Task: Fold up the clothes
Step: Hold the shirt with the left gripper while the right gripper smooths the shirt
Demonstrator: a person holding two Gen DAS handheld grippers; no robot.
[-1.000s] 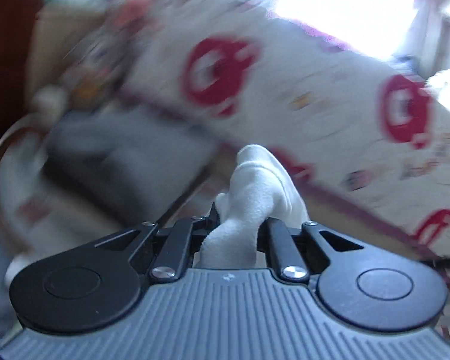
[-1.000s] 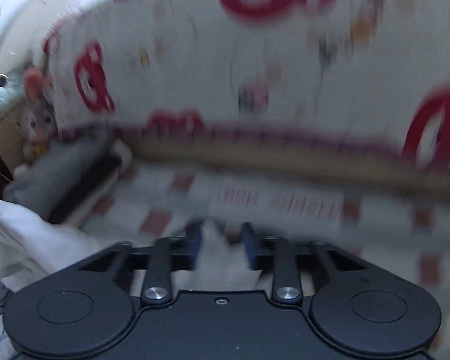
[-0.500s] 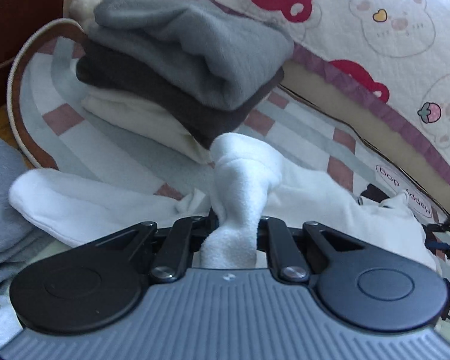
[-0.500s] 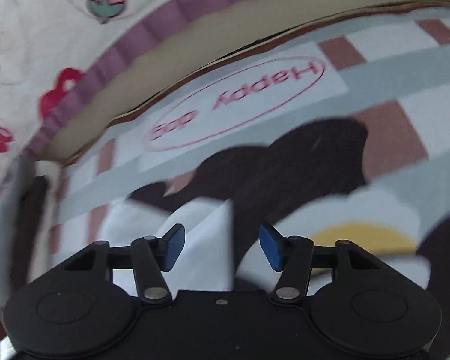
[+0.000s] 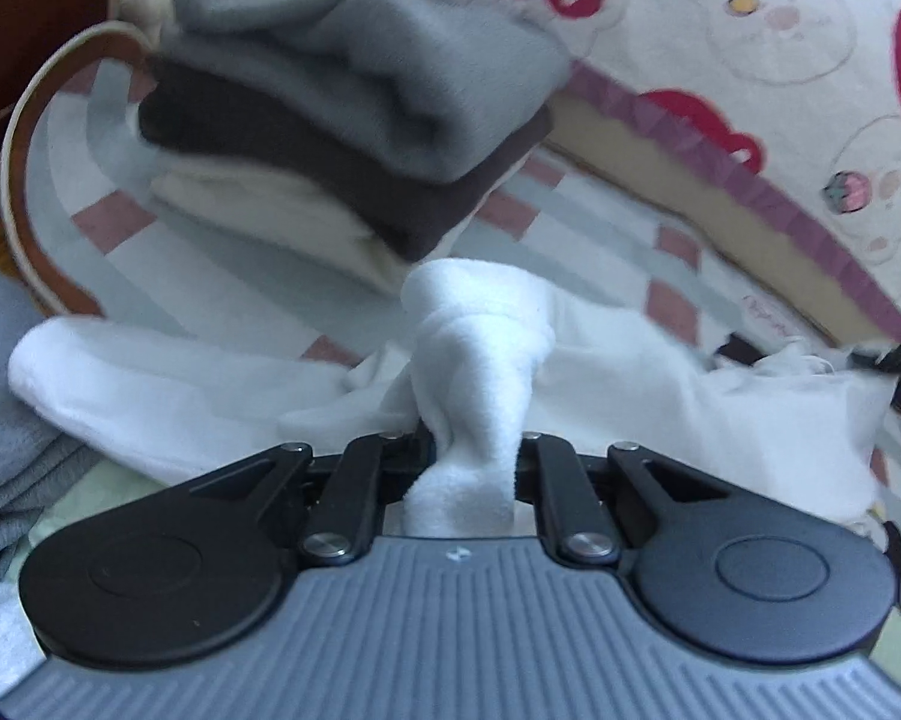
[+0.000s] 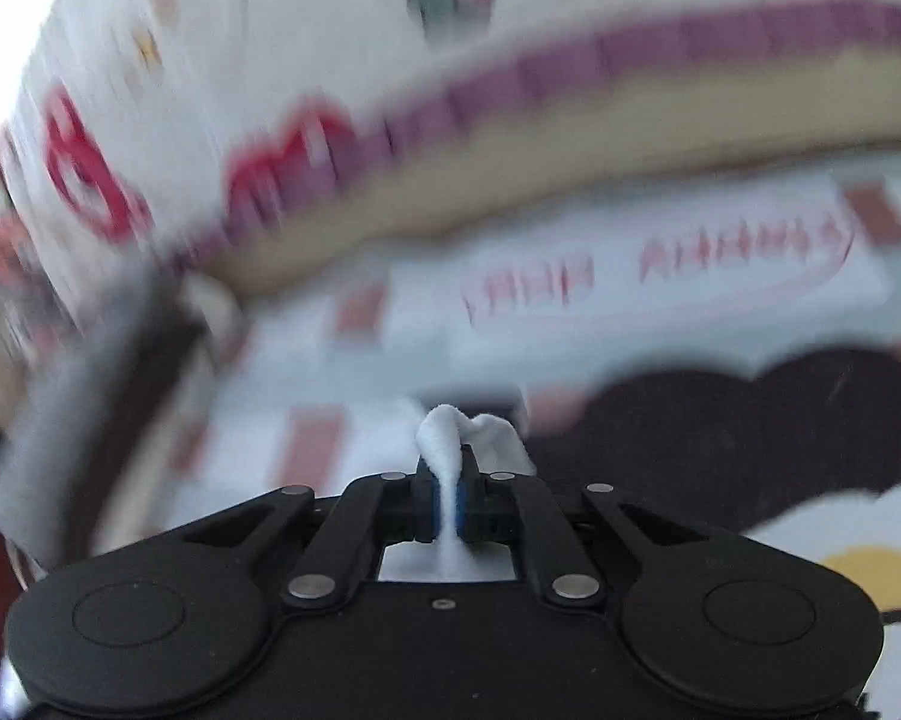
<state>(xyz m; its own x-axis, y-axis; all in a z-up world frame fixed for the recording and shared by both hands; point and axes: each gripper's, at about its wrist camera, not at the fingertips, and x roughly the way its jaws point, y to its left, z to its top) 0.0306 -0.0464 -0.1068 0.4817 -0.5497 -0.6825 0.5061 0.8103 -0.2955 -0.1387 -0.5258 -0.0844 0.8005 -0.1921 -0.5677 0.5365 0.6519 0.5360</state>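
1. You've got the white fleece garment [image 5: 624, 372] pinched in both hands now: your left gripper [image 5: 468, 450] is clamped tight on a thick bunched roll of it, fingers nearly together with the fabric bulging up between them
2. Your right gripper [image 6: 447, 498] has just snapped closed, and a thin ridge of the same white fleece [image 6: 450, 438] is squeezed between the blue pads [image 6: 461, 501], so that grab has landed on cloth, not air
3. The garment itself lies spread low across the checked mat [image 5: 108, 222], one sleeve-like end trailing off to your left, just in front of the folded stack [image 5: 354, 138] of grey, dark brown and cream pieces
4. My read: you're at the start of folding this piece, two holds taken and the fold not yet made
5. Next you'll want to lift both holds together and pull them apart to take out the slack; your left hold is a fat wad, so expect it to hang twisted until you shake it flat
6. Writing: there's red lettering inside an oval on the mat [image 6: 654, 264], but the right wrist view is smeared with motion blur and I can't read it; in the left wrist view the same mark is too small and cut off
7. The bear-print quilt [image 5: 780, 30] behind carries pictures only, no words I can make out
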